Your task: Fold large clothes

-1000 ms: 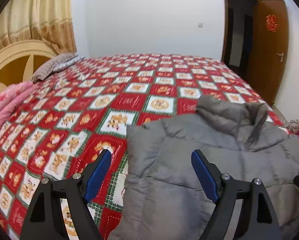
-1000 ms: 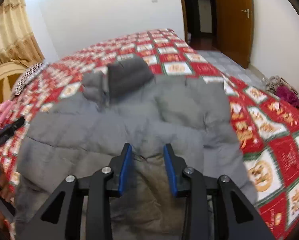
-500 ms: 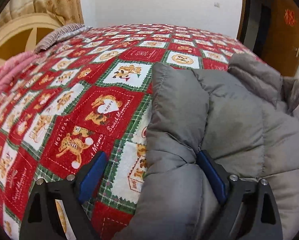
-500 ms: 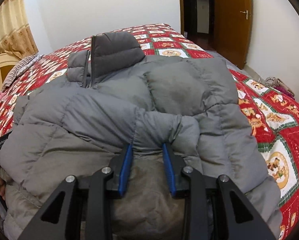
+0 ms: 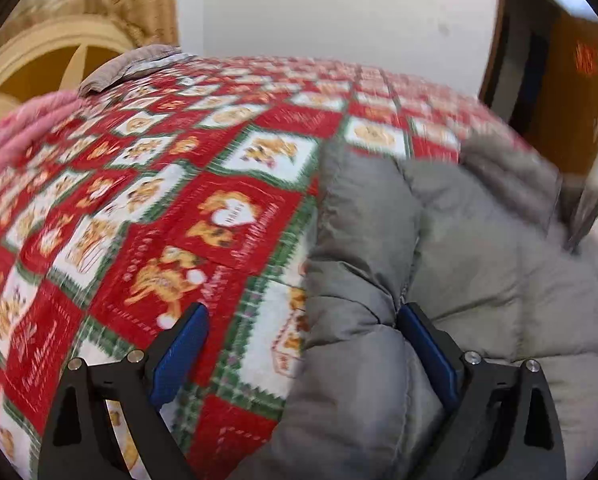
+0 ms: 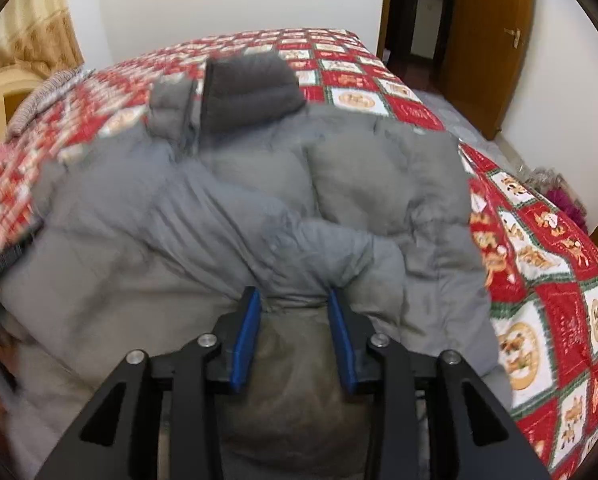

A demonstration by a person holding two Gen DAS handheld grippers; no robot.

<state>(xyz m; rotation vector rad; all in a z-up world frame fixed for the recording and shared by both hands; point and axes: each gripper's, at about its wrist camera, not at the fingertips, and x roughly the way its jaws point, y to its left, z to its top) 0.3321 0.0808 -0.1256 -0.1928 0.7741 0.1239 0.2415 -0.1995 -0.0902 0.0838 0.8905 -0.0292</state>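
A grey puffer jacket (image 6: pixel 259 216) lies on the bed, collar at the far end, with a sleeve folded across its body. My right gripper (image 6: pixel 295 336) is shut on a bunched fold of the jacket near its lower part. In the left wrist view the jacket (image 5: pixel 479 264) fills the right half. My left gripper (image 5: pixel 303 352) is wide open low over the jacket's left edge; its right finger presses against the padded edge, its left finger is over the bedspread.
The bed has a red, white and green patterned bedspread (image 5: pixel 159 208). Pink bedding (image 5: pixel 15 136) and a grey folded cloth (image 5: pixel 131 66) lie by the headboard (image 5: pixel 47 64). A wooden door (image 6: pixel 495 40) and clothes on the floor (image 6: pixel 559 188) are to the right.
The left gripper stayed low at the jacket's left edge, shifting slightly. The right gripper keeps its hold on the fold and has carried it a little further; the view is blurred.
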